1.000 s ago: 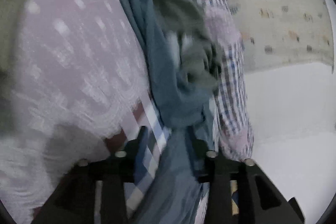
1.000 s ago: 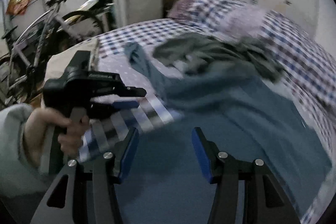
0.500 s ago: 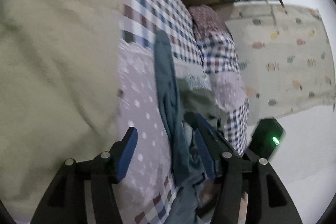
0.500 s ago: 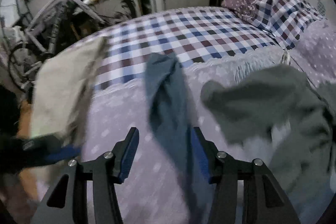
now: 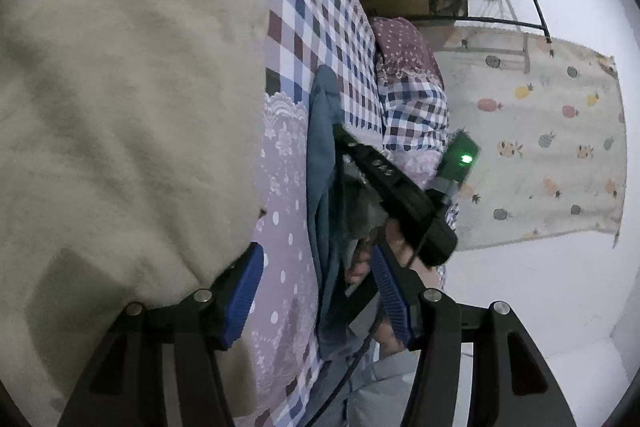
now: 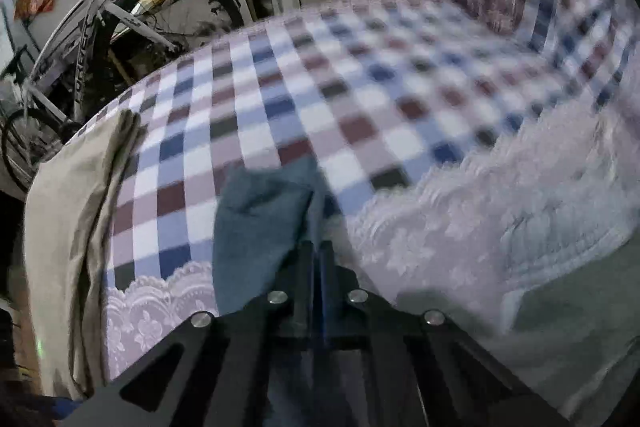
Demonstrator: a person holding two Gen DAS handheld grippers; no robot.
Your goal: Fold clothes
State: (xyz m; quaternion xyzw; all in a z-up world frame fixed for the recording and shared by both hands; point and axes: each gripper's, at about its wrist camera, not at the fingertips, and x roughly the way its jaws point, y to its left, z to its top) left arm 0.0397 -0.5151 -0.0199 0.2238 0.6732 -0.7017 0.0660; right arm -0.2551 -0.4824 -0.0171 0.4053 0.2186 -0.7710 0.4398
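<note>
Pressed together on a corner of the blue garment (image 6: 260,223), the right claw (image 6: 316,267) is seen with its jaws closed and the cloth pinched between them, the rest of the fabric trailing back beneath the tool. Spread wide and empty, the left claw (image 5: 316,295) is held above the bed (image 6: 304,95), its blue pads (image 5: 244,291) apart over the lilac lace cover (image 5: 284,187). The garment is laid in a long, bunched strip across the checked sheet and the lace cover, beside a beige cloth (image 5: 120,107) heaped at the bed's edge; a grey garment (image 5: 364,207) is glimpsed under the right tool. The step in hand is judged to be the drawing out and flattening of the blue garment, folding proper not yet begun. A second corner is probably to be taken next by the open left claw, so that the cloth can be stretched flat; which corner cannot be told, the fabric being bunched.
</note>
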